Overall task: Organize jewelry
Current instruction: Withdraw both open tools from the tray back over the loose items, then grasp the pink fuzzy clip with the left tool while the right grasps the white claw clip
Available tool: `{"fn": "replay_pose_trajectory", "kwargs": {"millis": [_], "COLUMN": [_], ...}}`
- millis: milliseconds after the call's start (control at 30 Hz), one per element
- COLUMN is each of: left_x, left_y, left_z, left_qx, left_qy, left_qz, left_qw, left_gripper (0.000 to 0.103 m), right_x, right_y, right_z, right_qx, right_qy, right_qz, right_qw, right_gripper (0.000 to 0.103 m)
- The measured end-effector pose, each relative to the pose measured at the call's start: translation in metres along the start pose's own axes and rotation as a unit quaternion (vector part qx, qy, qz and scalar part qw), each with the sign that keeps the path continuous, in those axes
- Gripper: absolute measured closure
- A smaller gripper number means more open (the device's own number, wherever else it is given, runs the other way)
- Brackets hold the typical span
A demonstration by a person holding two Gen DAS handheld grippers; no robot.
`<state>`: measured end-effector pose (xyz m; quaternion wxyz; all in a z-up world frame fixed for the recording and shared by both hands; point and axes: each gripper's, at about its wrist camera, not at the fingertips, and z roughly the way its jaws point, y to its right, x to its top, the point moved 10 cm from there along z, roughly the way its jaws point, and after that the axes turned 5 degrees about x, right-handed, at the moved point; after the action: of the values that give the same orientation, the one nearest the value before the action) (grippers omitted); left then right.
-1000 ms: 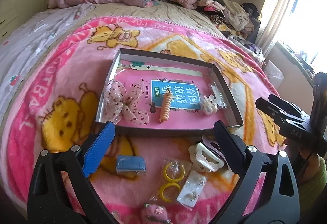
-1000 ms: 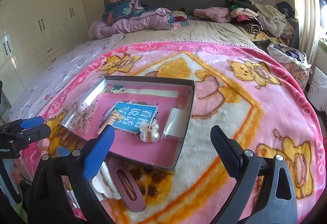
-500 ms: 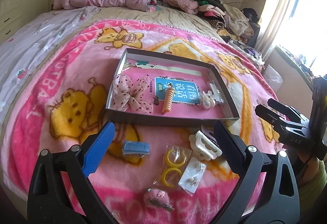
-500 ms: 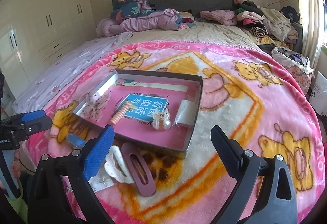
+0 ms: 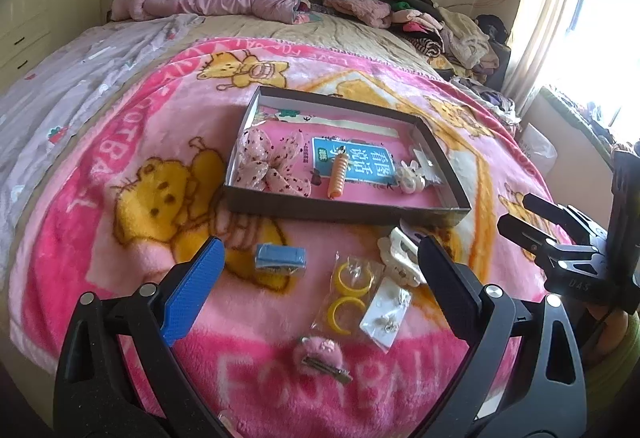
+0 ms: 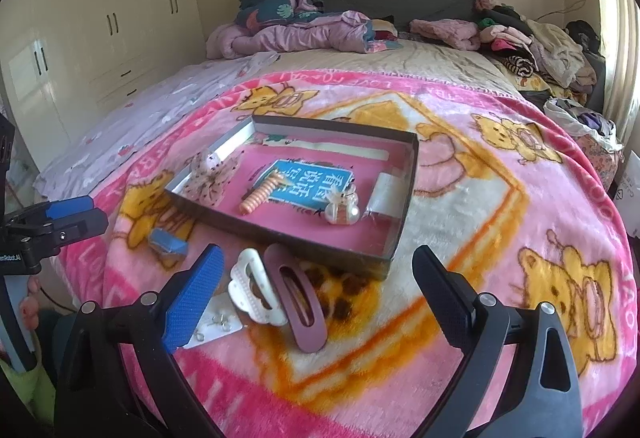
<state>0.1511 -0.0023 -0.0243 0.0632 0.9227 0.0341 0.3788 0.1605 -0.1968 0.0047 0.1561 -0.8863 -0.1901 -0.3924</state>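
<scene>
white toothed claw clip (image 5: 394,252): half behind black finger | maroon oval hair clip (image 5: 412,234): mostly hidden | small earrings on white card (image 5: 386,312): unreadable

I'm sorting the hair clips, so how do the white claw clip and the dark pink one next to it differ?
The white claw clip has scalloped edges and visible teeth; the dark pink clip is a smooth, long oval with a slot down its middle. The white one looks shorter and bulkier, the pink one longer and flatter. Both lie side by side on the blanket, outside the box, in front of its near wall.
</scene>
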Motion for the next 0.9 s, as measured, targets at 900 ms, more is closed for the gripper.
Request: {"fn": "replay_pose_trajectory", "kwargs": {"millis": [900], "left_x": [-0.081], "left_y": [-0.026], "left_z": [0.014], "left_qx": [0.01], "left_qy": [-0.084], "left_qz": [-0.016], "left_qw": [0.9963], "left_gripper": [0.048], "right_x": [-0.059], "right_y": [-0.055], "right_z": [0.03], "right_qx": [0.076], "right_qy": [-0.069], "right_qz": [-0.046], "right_qw": [0.994], "right_gripper": [0.031]}}
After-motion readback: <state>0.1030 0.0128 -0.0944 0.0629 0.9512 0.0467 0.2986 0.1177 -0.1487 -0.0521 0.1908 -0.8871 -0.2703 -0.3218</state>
